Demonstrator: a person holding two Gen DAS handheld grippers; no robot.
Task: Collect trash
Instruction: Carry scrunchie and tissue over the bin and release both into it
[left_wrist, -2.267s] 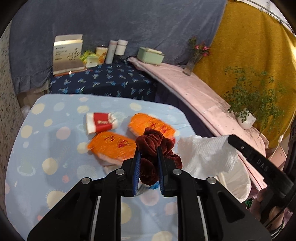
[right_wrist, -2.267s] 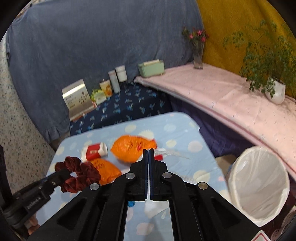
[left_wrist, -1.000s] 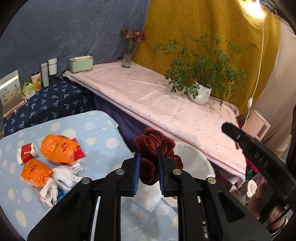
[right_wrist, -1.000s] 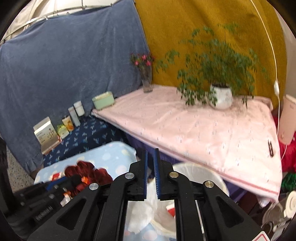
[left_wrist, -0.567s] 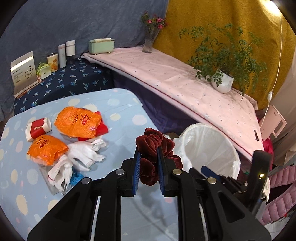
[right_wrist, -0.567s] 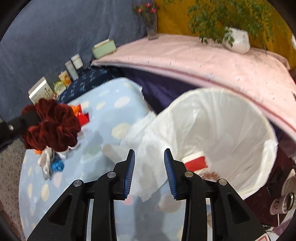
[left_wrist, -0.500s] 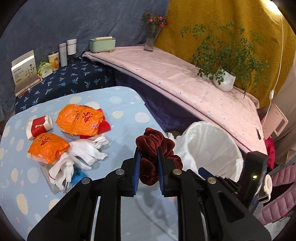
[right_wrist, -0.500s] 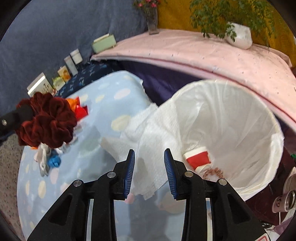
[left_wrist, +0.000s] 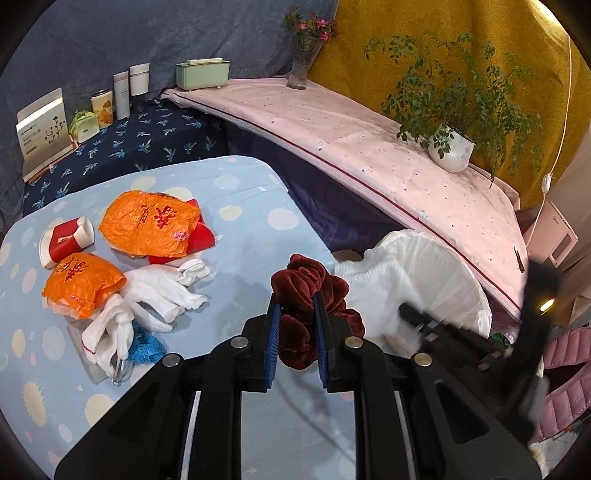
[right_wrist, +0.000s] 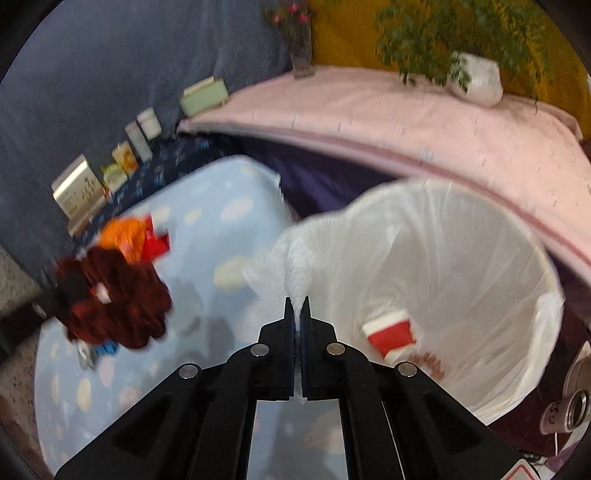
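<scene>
Trash lies spread over the dotted blue worktop (left_wrist: 240, 236) ahead and to the left of the left tool (left_wrist: 295, 325) in the left wrist view. That tool points forward and slightly down over the worktop's near edge, its blue-padded fingers (left_wrist: 272, 332) pinching a dark red velvet scrunchie (left_wrist: 306, 295) that bulges above and beyond the tips. Left of it sit two orange wrappers (left_wrist: 147, 225), a crushed red paper cup (left_wrist: 64, 242) and white gloves (left_wrist: 159, 291). Just to its right stands the white-lined trash bin (left_wrist: 443, 280), with the right tool (left_wrist: 410, 314) reaching in low from the right edge toward the liner's near rim.

From the right wrist view, blurred, the right tool (right_wrist: 298, 314) aims down at the bin's near edge with its fingers closed narrow on a bunched fold of the white bin liner (right_wrist: 295, 251), which rises in a ridge ahead of the tips. The bin's mouth (right_wrist: 480, 258) opens to the right of the tool, holding a red paper cup (right_wrist: 391, 332) at the bottom. To the left, the scrunchie (right_wrist: 118, 299) hangs over the worktop (right_wrist: 221, 229).
</scene>
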